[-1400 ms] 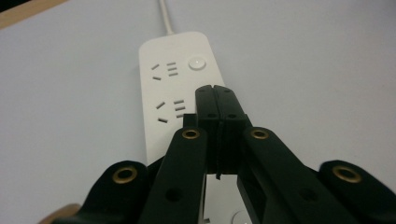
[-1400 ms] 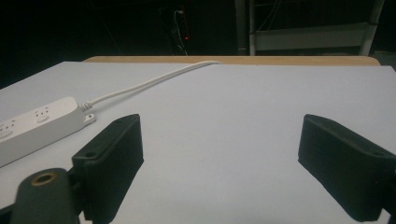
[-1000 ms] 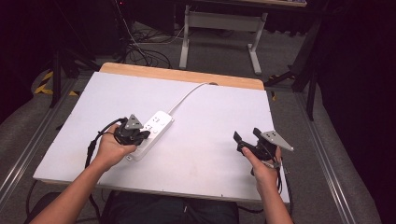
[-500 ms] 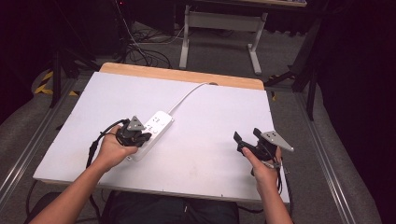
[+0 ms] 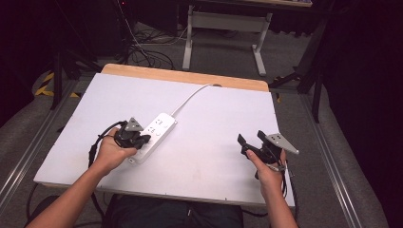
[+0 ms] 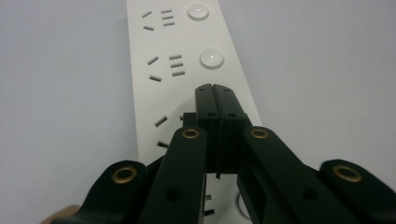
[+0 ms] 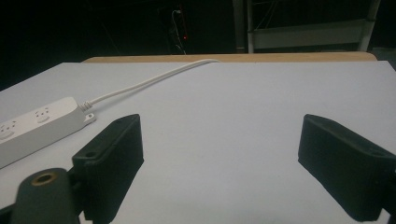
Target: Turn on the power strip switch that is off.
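A white power strip [image 5: 154, 135] lies flat on the white surface [image 5: 214, 118], left of centre, set at a slant with its far end toward the middle; its white cord [image 5: 190, 97] runs from that far end up to the wooden back edge of the surface [image 5: 190, 76] and goes over it; the strip's top shows rows of socket slots and round white buttons [image 6: 211, 58] beside them.

The left gripper [image 5: 142, 140] sits over the near part of the strip, held in the person's left hand [image 5: 111, 152]; in the left gripper view its fingers [image 6: 205, 107] are pressed together with no gap and nothing between them; their tips hang above the strip's face just short of the second button, and whether they touch the plastic cannot be told.

The right gripper [image 5: 251, 141] is well apart from the strip, near the right front corner of the surface, held in the right hand [image 5: 266, 171] with its grey plate [image 5: 281, 142] on top; its fingers [image 7: 114, 154] are spread wide with only bare white surface between them; in the right gripper view the strip's far end [image 7: 37, 123] and cord lie off to the left; a black cable [image 5: 95, 147] loops beside the left wrist.
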`<act>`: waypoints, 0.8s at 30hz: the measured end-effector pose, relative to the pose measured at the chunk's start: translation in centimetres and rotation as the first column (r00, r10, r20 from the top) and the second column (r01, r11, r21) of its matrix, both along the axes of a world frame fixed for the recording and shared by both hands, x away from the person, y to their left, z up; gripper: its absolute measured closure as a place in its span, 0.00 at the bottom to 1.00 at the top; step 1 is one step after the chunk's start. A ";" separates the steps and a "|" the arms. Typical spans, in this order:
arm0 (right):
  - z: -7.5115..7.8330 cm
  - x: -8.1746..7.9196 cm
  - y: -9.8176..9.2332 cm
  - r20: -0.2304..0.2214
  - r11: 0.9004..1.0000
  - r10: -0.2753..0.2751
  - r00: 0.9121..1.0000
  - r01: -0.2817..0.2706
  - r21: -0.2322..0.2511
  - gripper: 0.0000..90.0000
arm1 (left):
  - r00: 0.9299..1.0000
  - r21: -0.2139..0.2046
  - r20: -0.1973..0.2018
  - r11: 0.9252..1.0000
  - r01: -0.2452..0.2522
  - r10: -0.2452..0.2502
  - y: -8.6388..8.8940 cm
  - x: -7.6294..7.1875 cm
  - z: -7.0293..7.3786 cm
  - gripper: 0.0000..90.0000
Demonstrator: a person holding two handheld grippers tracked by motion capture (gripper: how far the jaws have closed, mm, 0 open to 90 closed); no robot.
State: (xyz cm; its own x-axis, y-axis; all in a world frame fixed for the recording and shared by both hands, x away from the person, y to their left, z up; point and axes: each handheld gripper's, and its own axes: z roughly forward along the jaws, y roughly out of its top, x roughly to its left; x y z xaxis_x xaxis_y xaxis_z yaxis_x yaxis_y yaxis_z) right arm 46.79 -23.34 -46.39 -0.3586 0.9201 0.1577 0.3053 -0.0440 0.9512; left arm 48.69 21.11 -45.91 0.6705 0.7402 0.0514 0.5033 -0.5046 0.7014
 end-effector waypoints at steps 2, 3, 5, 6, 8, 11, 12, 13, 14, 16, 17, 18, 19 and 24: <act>0.0 0.1 0.0 -0.003 1.000 -0.001 1.000 0.001 -0.002 0.16 | 1.000 -0.003 0.003 1.000 -0.009 0.009 0.0 0.1 0.0 1.00; 0.0 0.1 0.0 -0.005 1.000 0.000 1.000 0.000 -0.004 0.16 | 1.000 -0.017 -0.008 1.000 -0.012 0.012 0.1 0.2 0.0 1.00; 0.0 0.1 0.1 -0.003 1.000 0.003 1.000 -0.003 -0.003 0.16 | 1.000 -0.049 -0.016 0.999 -0.005 0.004 0.1 0.2 0.1 1.00; 0.0 0.2 0.2 -0.003 1.000 0.005 1.000 -0.005 -0.004 0.16 | 1.000 -0.074 -0.017 0.997 0.006 -0.007 0.0 0.2 0.1 1.00; 0.0 0.2 0.2 -0.004 1.000 0.005 1.000 -0.005 -0.005 0.16 | 1.000 -0.065 -0.016 0.998 0.018 -0.019 -0.3 0.1 0.1 1.00; 0.0 0.2 0.1 -0.006 1.000 0.002 1.000 -0.002 -0.005 0.16 | 1.000 -0.047 -0.014 0.999 0.013 -0.013 -0.5 0.1 0.0 1.00; 0.0 0.2 0.0 -0.004 1.000 0.002 1.000 -0.002 -0.004 0.16 | 1.000 -0.039 -0.010 0.999 0.016 -0.017 -0.5 0.1 0.0 1.00; 0.0 0.2 0.0 -0.002 1.000 0.002 1.000 -0.002 -0.003 0.16 | 1.000 -0.040 -0.010 0.999 0.019 -0.019 -0.6 0.0 0.0 1.00; 0.0 0.1 0.0 -0.002 1.000 0.000 1.000 0.000 0.001 0.16 | 0.999 -0.054 -0.019 0.998 0.033 -0.034 -0.7 -0.1 -0.1 1.00; 0.1 0.1 0.0 0.001 1.000 -0.001 1.000 0.001 0.002 0.16 | 0.999 -0.037 -0.001 0.999 0.039 -0.039 -1.1 -0.2 -0.2 1.00; 0.1 0.1 -0.1 0.001 1.000 -0.003 1.000 0.003 0.002 0.16 | 0.999 -0.039 0.004 0.999 0.037 -0.037 -1.3 -0.3 -0.3 1.00; 0.1 0.0 -0.1 0.001 1.000 -0.004 1.000 0.004 0.002 0.16 | 0.999 -0.033 0.007 0.999 0.037 -0.037 -1.3 -0.3 -0.3 1.00; 0.1 0.0 -0.1 -0.002 1.000 -0.005 1.000 0.005 0.004 0.16 | 0.999 -0.038 0.006 0.999 0.035 -0.035 -1.3 -0.3 -0.3 1.00; 0.1 -0.1 -0.2 0.000 1.000 -0.005 1.000 0.005 0.004 0.16 | 1.000 -0.013 0.023 1.000 0.022 -0.022 -1.1 -0.2 -0.1 1.00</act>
State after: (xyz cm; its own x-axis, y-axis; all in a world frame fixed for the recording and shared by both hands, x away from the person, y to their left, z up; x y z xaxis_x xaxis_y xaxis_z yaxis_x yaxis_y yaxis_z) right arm 46.72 -23.50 -46.33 -0.3536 0.9214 0.1611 0.3054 -0.0490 0.9510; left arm 48.45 19.98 -46.02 0.6854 0.7259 0.0573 0.4762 -0.5063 0.7189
